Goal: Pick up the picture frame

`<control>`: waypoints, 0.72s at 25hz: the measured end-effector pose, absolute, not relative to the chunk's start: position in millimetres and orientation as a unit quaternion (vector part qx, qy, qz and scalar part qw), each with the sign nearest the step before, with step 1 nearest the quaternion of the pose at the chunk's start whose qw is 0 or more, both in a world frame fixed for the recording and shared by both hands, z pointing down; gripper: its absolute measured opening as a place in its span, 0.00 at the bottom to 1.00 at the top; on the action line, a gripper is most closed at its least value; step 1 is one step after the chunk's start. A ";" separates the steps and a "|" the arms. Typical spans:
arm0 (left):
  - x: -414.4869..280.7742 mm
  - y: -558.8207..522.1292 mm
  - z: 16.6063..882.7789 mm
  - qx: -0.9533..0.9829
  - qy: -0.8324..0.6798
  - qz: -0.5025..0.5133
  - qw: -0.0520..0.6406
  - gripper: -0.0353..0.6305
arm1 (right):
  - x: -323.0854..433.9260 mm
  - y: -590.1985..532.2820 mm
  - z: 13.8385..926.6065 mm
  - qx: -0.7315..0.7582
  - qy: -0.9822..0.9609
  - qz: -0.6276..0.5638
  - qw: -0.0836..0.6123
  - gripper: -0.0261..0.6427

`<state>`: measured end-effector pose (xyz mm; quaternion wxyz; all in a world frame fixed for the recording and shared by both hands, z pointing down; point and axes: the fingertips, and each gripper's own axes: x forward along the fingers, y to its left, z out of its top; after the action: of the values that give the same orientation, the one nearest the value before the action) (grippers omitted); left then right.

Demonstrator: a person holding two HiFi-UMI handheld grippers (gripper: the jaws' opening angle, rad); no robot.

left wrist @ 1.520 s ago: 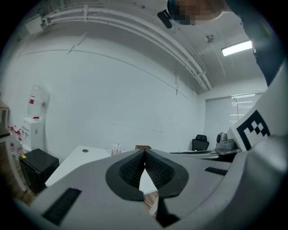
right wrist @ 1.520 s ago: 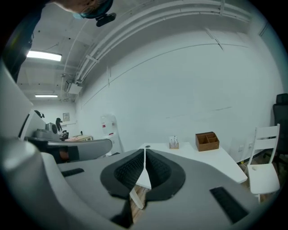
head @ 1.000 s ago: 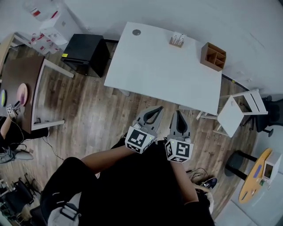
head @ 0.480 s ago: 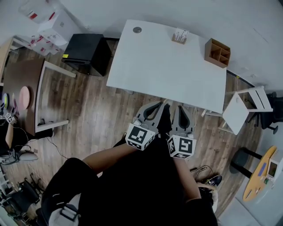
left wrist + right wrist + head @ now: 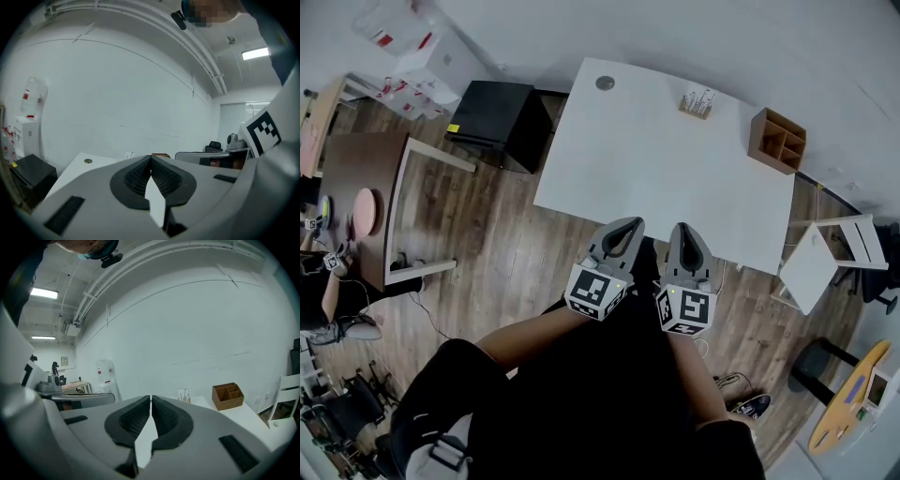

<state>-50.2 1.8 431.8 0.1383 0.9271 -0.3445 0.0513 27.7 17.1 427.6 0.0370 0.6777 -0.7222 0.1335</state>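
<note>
The small picture frame (image 5: 698,101) stands at the far edge of the white table (image 5: 656,178), left of a wooden box (image 5: 777,141), its long side running along that edge. Left gripper (image 5: 626,225) and right gripper (image 5: 684,230) hang before the table, both clenched empty.
</note>
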 end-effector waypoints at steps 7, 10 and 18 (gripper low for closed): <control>-10.3 -51.1 447.1 0.929 -0.333 0.068 0.144 0.07 | 65.0 -41.0 441.2 0.681 -0.716 0.147 0.037 0.09; 8.8 -73.8 451.9 0.931 -0.328 0.072 0.145 0.07 | 78.3 -63.9 440.1 0.685 -0.714 0.143 0.031 0.09; 48.7 -135.1 464.0 0.923 -0.345 0.076 0.149 0.07 | 101.6 -121.1 459.4 0.671 -0.720 0.171 0.049 0.09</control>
<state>48.7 -135.1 464.0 0.1493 0.9234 -0.3453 0.0763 101.6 -121.1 459.4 0.0489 0.6712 -0.7195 0.1714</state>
